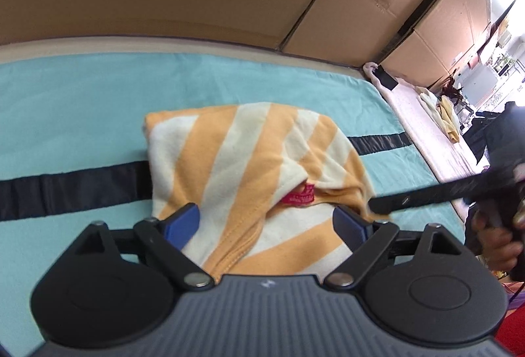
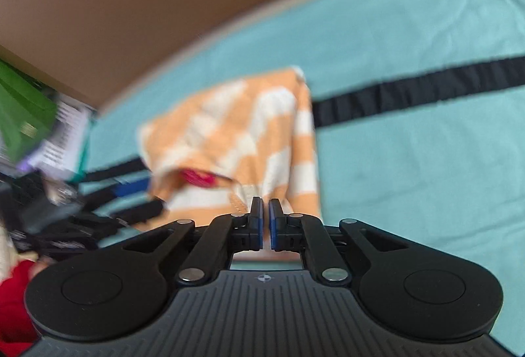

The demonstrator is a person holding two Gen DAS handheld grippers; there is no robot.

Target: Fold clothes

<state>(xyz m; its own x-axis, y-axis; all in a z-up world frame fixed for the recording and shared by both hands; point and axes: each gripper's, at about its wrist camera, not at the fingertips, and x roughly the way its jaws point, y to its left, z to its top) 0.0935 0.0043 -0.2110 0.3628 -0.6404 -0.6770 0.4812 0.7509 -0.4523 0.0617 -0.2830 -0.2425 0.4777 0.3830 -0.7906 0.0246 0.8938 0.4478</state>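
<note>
An orange and cream striped garment (image 1: 249, 156) lies folded on a teal mat (image 1: 82, 100) that has a black stripe (image 1: 65, 189) across it. A red label (image 1: 298, 194) shows at its neck opening. My left gripper (image 1: 267, 222) hovers over the near part of the garment, open wide, its blue pads (image 1: 185, 222) apart on either side of the cloth. My right gripper (image 2: 265, 212) is shut, its tips at the garment's near edge (image 2: 242, 201). In the left wrist view the right gripper (image 1: 374, 207) reaches in from the right and touches the garment's right edge. Pinched cloth cannot be made out.
Tall cardboard boxes (image 1: 377, 2) stand just behind the mat. A pale pink rug (image 1: 426, 127) with yellow clothes (image 1: 448, 117) lies to the right. A person's hand (image 1: 495, 242) holds the right gripper. A green box (image 2: 23, 114) sits at the left in the right wrist view.
</note>
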